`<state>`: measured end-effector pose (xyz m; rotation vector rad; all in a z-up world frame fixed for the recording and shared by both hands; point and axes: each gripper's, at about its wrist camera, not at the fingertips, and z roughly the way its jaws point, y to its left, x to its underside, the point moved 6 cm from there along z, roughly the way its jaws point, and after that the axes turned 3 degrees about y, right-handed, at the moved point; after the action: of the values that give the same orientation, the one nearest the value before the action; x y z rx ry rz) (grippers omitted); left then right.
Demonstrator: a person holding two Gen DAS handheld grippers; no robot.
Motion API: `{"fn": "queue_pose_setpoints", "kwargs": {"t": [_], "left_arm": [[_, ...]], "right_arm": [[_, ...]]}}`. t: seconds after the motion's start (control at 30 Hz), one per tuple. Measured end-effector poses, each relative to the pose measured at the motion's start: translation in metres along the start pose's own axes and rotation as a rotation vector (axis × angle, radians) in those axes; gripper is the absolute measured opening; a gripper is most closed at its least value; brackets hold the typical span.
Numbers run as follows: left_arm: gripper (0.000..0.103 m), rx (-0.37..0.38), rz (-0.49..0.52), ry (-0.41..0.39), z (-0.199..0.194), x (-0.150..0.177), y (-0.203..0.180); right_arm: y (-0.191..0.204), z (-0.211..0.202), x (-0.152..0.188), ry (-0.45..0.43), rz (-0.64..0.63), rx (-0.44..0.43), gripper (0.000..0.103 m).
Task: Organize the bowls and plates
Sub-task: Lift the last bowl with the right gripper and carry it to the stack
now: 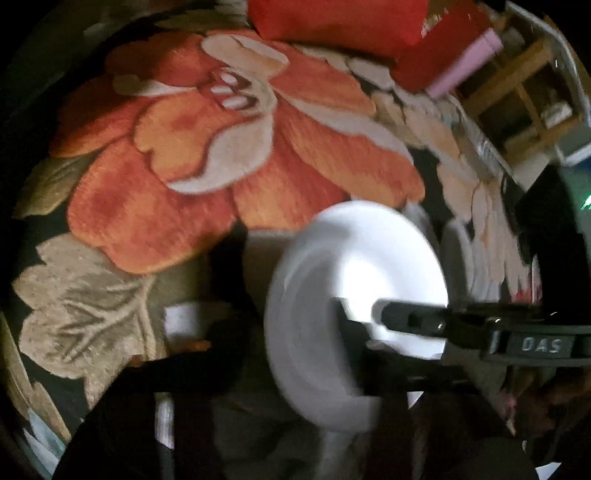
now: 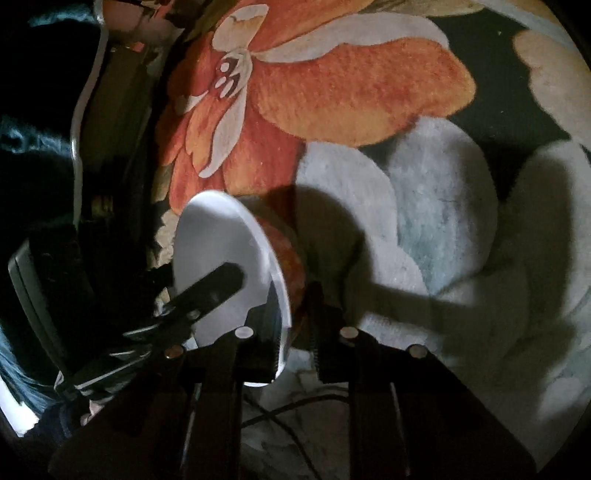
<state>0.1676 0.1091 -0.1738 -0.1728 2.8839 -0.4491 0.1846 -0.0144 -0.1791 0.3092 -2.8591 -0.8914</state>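
A white plate (image 1: 351, 266) is held tilted on edge above a flowered carpet, and it looks blurred in the left wrist view. Its lower part fills the gap between the dark fingers of my left gripper (image 1: 317, 387). From the right, one finger (image 1: 406, 317) of the right gripper lies across the plate's face. In the right wrist view the plate (image 2: 218, 236) stands edge-on, its rim caught in my right gripper (image 2: 295, 343), which is shut on it. From the left, one finger (image 2: 221, 284) of the left gripper lies flat on the plate's face. Its other finger is hidden behind the plate.
The orange, grey and black flowered carpet (image 1: 184, 166) covers the floor. Red cushions (image 1: 332, 18) lie at the far edge, and a wooden shelf (image 1: 517, 92) stands at the upper right. Pale curved shapes (image 1: 458, 247) behind the plate are too blurred to name. A dark cable (image 2: 288, 406) runs under the right gripper.
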Motion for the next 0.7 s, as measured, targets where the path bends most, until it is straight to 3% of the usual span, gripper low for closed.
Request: {"fn": "queue_pose_setpoints", "kwargs": {"t": [0.03,0.07,0.2,0.37,0.7], "left_arm": [[0.024,0.013,0.012,-0.002,-0.001,0.001,-0.004],[0.023,0.018,0.017,0.013,0.0,0.002,-0.006],[0.023,0.022,0.014,0.017,-0.003,0.004,-0.011],[0.023,0.038,0.049,0.028,-0.006,0.007,-0.033],[0.023,0.108,0.226,0.043,-0.023,0.027,-0.142]], "right_arm": [[0.001,0.0,0.0,-0.004,-0.006,0.019,0.016],[0.004,0.002,-0.001,-0.009,-0.018,0.033,0.016],[0.006,0.003,0.0,-0.029,-0.075,0.134,0.013],[0.002,-0.016,0.011,-0.06,-0.077,0.156,0.013],[-0.041,-0.103,0.065,-0.164,0.041,0.212,0.013]]}}
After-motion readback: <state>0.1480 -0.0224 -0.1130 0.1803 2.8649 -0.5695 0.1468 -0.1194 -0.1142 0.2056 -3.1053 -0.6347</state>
